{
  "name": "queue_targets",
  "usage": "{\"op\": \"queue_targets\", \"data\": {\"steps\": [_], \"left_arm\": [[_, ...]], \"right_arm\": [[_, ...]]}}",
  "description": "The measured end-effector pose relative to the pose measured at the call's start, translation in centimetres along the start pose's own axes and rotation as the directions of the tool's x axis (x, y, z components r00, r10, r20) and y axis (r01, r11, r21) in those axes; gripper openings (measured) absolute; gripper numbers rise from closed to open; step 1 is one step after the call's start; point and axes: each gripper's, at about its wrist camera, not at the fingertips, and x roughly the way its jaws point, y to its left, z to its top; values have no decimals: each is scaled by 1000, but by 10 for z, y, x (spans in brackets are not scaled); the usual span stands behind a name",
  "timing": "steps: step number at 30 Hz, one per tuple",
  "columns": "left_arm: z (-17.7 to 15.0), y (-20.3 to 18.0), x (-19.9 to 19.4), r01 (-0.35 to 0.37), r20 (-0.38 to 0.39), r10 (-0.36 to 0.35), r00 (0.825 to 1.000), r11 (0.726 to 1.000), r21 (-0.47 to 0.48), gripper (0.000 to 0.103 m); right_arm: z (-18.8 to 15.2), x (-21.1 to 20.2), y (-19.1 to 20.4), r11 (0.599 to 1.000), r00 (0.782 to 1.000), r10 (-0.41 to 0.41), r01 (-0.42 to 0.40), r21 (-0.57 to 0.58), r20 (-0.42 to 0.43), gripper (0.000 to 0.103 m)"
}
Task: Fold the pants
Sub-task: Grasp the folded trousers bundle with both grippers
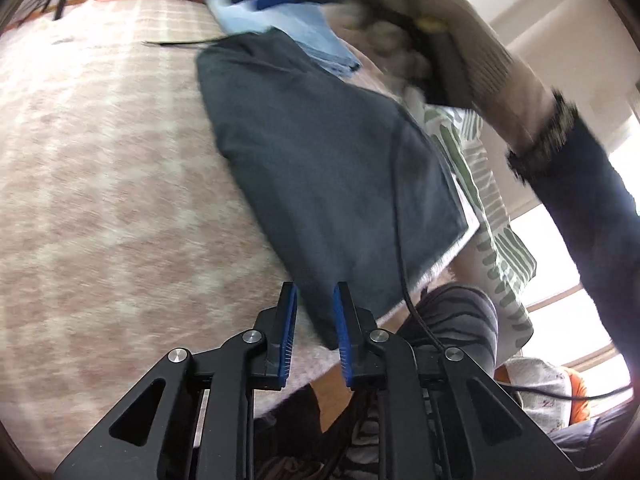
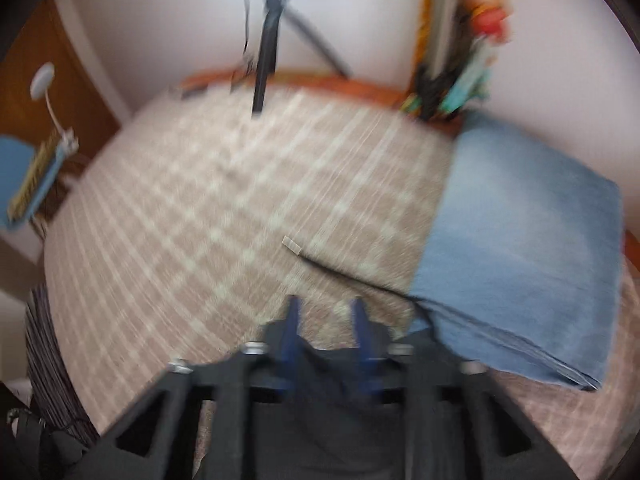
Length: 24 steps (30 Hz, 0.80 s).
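No legible text, label, brand, number or sign is found in either wrist view; anything printed among the blurred clutter at 1 o'clock behind the bed is too smeared to be read.

Your work surface is a blanket (image 2: 224, 200), pink-beige with a pale check. A folded blue cloth (image 2: 520, 248) lies on it at your right. A thin black cable (image 2: 344, 274) runs across the blanket to that cloth. A tripod (image 2: 266, 56) stands at the far edge. A green-patterned pillow (image 1: 492, 216) lies beside the blanket.
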Motion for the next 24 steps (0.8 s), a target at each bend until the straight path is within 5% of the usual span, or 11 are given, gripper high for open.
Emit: {"op": "queue_targets", "data": {"steps": [6,9,18,24], "left_arm": [[22,22,-27,-18,62,20,998,999,-39,49],[36,36,-32,-14,73,20,997,997,-76,49],[76,49,-4,21,54,-14,998,990,-140,49],[88,42,15,25,37,-20,999,990,-139,49]], "right_arm": [[-32,-72,-39,985,989,7,-32,167,150,72],[-57,-99,-53,975,984,15,-53,214,175,84],[-148,-128,-105,927,992,-47,-2,374,121,91],[-189,-108,-133,874,992,59,-105,474,112,91]]}}
